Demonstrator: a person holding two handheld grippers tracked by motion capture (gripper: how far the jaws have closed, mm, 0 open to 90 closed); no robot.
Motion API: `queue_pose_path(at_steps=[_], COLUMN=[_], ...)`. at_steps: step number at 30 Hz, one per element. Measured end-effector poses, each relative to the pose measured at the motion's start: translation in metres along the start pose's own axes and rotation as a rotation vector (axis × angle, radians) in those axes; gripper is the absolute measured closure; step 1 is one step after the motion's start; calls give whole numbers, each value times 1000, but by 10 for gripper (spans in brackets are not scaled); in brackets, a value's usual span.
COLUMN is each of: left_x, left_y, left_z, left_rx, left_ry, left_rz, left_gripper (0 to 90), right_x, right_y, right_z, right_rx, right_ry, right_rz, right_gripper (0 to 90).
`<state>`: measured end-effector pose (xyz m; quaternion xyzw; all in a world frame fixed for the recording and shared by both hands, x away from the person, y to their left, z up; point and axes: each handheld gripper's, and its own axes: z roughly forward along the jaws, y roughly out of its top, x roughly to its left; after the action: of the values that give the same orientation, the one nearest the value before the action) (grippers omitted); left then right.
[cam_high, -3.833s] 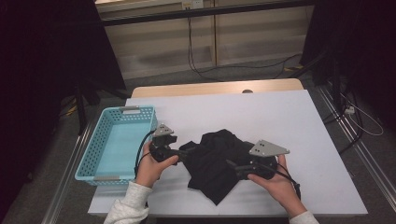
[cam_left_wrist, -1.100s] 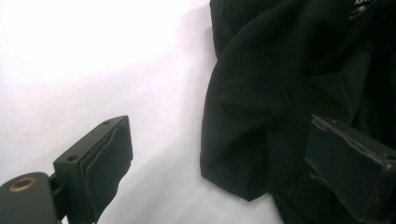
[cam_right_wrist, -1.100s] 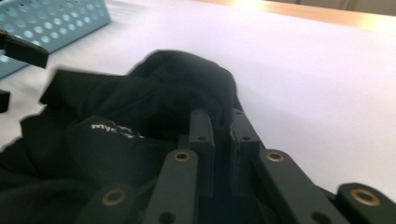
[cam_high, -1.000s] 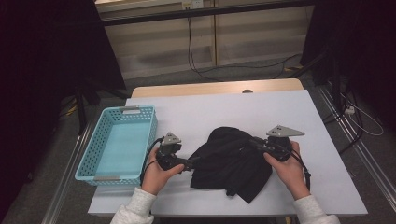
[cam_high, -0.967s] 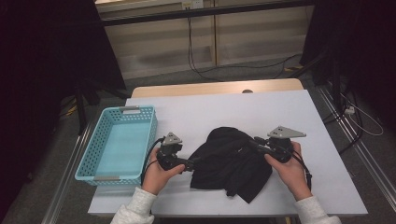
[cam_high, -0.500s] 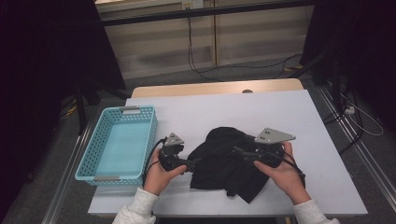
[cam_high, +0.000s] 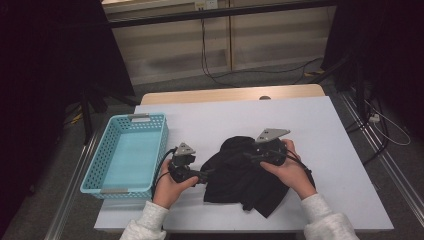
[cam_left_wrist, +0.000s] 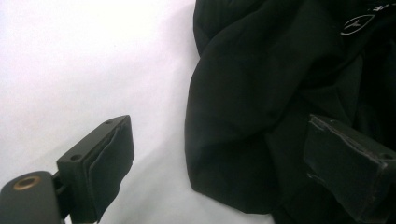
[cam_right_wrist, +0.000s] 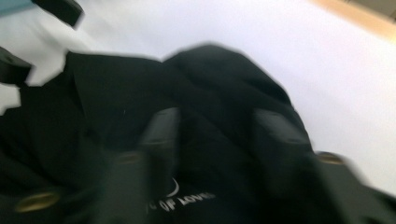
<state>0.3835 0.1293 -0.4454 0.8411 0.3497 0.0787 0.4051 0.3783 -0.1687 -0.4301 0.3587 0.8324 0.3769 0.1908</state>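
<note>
A crumpled black garment (cam_high: 235, 175) lies on the white table (cam_high: 300, 115). It carries a white logo (cam_left_wrist: 355, 23) and white lettering (cam_right_wrist: 182, 200). My left gripper (cam_high: 205, 175) rests at the garment's left edge. In the left gripper view it (cam_left_wrist: 224, 172) is open wide, with one jaw on bare table, the other over the cloth, and the garment (cam_left_wrist: 261, 93) edge between them. My right gripper (cam_high: 248, 156) hovers over the garment's top. Its jaws (cam_right_wrist: 217, 135) have just been closing but stay apart, with cloth (cam_right_wrist: 116, 93) in the gap, all blurred.
A light blue plastic basket (cam_high: 161, 150) stands on the table's left side, close to my left hand. The far and right parts of the table are bare white. Cables trail on the floor beyond the table's far wooden edge (cam_high: 230, 94).
My right gripper has slid left from the garment's right edge to above its middle. The left gripper has stayed put.
</note>
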Motion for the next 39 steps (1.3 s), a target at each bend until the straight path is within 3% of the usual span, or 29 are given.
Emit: queue_pose_path(at_steps=[2, 4, 5, 9, 12, 15, 18, 22, 28, 34, 38, 39], left_x=[0, 0, 0, 0, 0, -2, -6, -12, -24, -33, -38, -38], left_y=[-1, -1, -1, -1, -1, -1, -1, 2, 4, 4, 3, 3], left_z=[1, 1, 1, 2, 4, 6, 11, 18, 28, 36, 43, 44], left_rx=[0, 0, 1, 5, 3, 8, 17, 19, 32, 20, 28, 16], left_ry=[1, 2, 2, 3, 2, -3, -11, -38, -87, -123, -141, -127], left_rz=[-4, -4, -1, -5, -7, 8, 12, 33, 85, 105, 105, 112], left_gripper=[92, 92, 92, 92, 91, 91, 91, 94, 119, 152, 326, 383], right_x=[-2, -7, -9, -19, -33, -42, -47, -50, -48, -47, -46, -45], right_y=[-2, -4, -6, -17, -32, -50, -69, -81, -81, -84, -83, -83], right_z=[0, -8, -14, -36, -52, -63, -66, -66, -67, -68, -69, -69], right_rx=[18, -42, -70, -119, -175, -175, -141, -118, -130, -131, -136, -134], right_ry=[-13, 22, 29, -40, -69, -120, -135, -152, -144, -144, -138, -138], right_rz=[-14, 48, 80, 135, 229, 271, 314, 338, 330, 335, 331, 328], right_gripper=[788, 856, 864, 870, 870, 870, 870, 869, 868, 868, 868, 868])
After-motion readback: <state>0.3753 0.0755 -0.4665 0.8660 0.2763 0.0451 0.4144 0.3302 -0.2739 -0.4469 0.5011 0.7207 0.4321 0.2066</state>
